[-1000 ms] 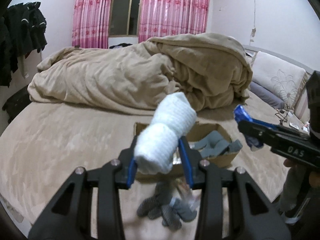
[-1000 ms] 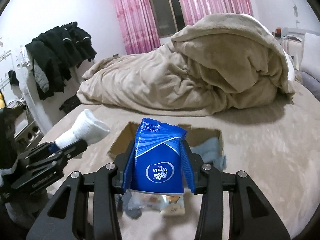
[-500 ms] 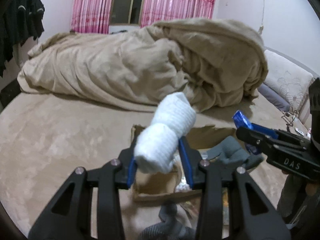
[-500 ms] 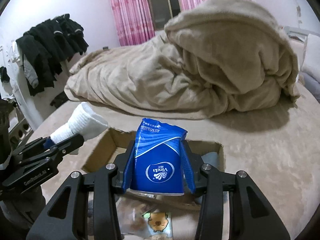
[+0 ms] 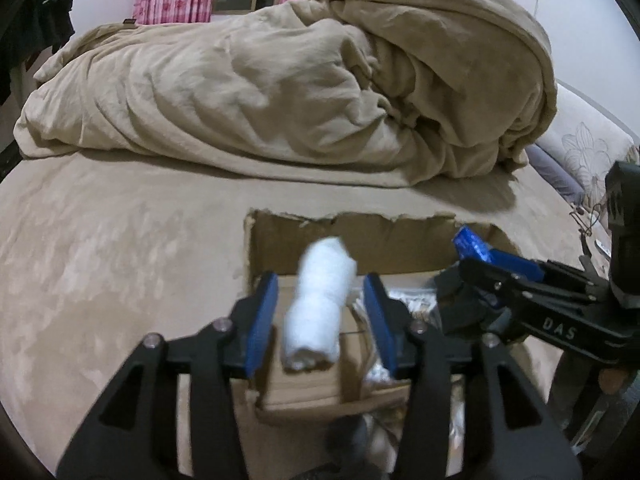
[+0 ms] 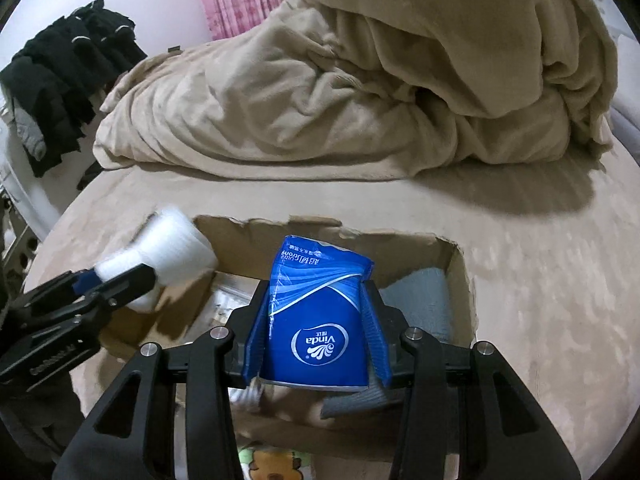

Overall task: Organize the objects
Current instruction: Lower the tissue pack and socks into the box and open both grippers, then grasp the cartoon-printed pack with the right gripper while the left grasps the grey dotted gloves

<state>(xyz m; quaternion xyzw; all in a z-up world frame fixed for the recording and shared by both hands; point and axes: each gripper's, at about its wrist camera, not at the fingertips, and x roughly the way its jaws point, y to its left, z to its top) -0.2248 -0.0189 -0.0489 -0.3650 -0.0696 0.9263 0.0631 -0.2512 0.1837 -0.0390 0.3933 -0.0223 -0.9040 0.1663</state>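
Drop-off step. Left gripper (image 5: 320,312) spread wide, white rolled sock (image 5: 318,304) loose between its pads, over the cardboard box (image 6: 460,276). Right gripper (image 6: 316,344) clamps the Vinda tissue pack (image 6: 318,320) above the box; next it likely lowers, then releases.

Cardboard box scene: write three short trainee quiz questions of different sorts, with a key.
1. True or false: the left gripper has its fingers spread wider than the white towel roll.
2. The right gripper is clamped on: A) a grey cloth B) a blue Vinda tissue pack C) a sock.
3. Fill in: both items hang over the open ___.

Key: 1 true; 2 B; 3 cardboard box.
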